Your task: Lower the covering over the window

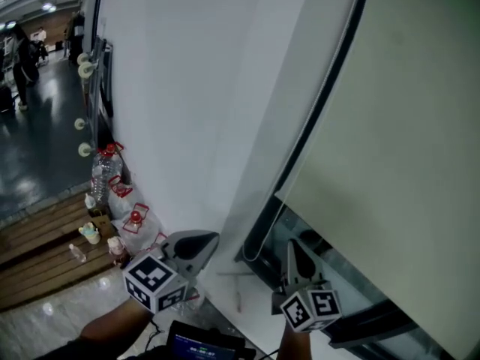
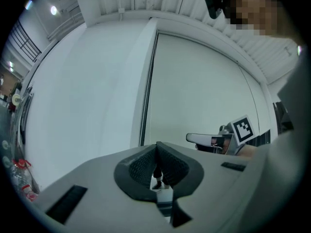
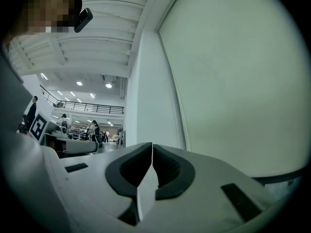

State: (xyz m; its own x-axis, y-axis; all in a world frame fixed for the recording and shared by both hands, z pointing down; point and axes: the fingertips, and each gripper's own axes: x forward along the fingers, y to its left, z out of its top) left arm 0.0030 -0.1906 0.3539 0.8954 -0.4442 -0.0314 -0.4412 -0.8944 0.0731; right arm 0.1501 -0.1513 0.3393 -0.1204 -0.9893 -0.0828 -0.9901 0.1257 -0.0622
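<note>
A pale roller blind [image 1: 390, 163] covers most of the window; its bottom edge hangs above a strip of dark glass and frame [image 1: 352, 276]. A dark bead chain [image 1: 315, 118] runs down the blind's left edge and ends in a loop just left of my right gripper [image 1: 295, 247]. That gripper points up at the blind's lower edge, and its jaws stand a hairline apart with nothing seen between them [image 3: 152, 147]. My left gripper [image 1: 196, 242] is shut, its tips meeting [image 2: 156, 147], and it faces the white wall left of the chain [image 2: 145, 106].
A white wall [image 1: 172, 88] fills the left of the window. Water bottles and red-tagged bags [image 1: 112, 178] stand at its foot beside wooden boards [image 1: 37, 253]. A white sill [image 1: 247, 306] lies below the grippers. A person [image 1: 22, 58] stands far off.
</note>
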